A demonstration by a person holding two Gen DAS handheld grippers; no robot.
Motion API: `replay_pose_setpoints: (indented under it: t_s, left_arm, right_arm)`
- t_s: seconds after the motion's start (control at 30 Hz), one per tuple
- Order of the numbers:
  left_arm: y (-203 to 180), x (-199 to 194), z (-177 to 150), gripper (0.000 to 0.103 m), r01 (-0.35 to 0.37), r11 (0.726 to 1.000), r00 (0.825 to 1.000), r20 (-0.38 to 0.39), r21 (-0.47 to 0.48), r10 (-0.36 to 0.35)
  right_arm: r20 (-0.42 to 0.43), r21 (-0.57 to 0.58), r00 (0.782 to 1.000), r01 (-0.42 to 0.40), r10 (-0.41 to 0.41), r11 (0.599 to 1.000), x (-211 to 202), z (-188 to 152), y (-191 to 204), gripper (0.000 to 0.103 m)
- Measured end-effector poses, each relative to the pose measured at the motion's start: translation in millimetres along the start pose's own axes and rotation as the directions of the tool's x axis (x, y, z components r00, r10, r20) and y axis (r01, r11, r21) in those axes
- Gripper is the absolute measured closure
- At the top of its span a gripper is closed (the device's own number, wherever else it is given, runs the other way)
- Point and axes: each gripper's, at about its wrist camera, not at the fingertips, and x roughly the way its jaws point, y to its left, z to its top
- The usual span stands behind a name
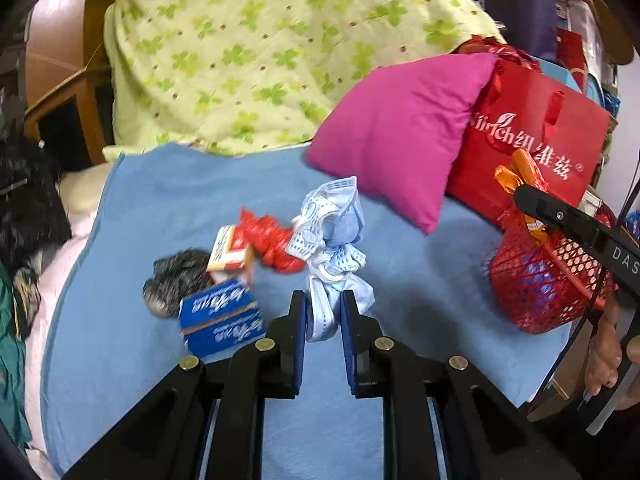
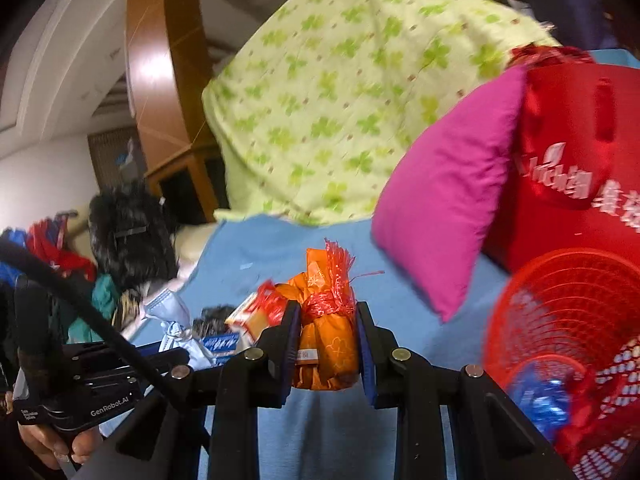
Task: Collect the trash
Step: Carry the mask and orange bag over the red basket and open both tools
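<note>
Two close fisheye views, each looking forward and slightly down along a handheld gripper over a blue blanket (image 1: 160,208). Both share the green clover quilt (image 1: 256,52), pink pillow (image 2: 448,188), red bag (image 1: 532,140) and red mesh basket (image 2: 568,304)

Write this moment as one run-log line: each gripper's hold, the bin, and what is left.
left gripper: shut on mask | right gripper: shut on orange packet | basket: right | left on blanket: boxes, wrappers
</note>
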Motion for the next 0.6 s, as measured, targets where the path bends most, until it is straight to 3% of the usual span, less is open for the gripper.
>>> replay_pose_setpoints:
  t_s: [0.33, 0.6]
  left_arm:
    - [-74.1, -16.1, 33.1, 0.085, 0.023, 0.992, 0.998, 0.051, 0.124, -0.029]
    - [-123.7, -30.6, 60.1, 0.085, 0.111, 0.977, 0.987, 0.098, 0.183, -0.131]
  right_arm:
    - [0.107, 0.091, 0.994, 0.024, -0.033, 0.996, -54.8, 8.7, -46.4, 0.075]
    - [0.169, 0.173, 0.983, 0.040, -0.070, 0.984, -88.8, 8.0, -82.3, 0.075]
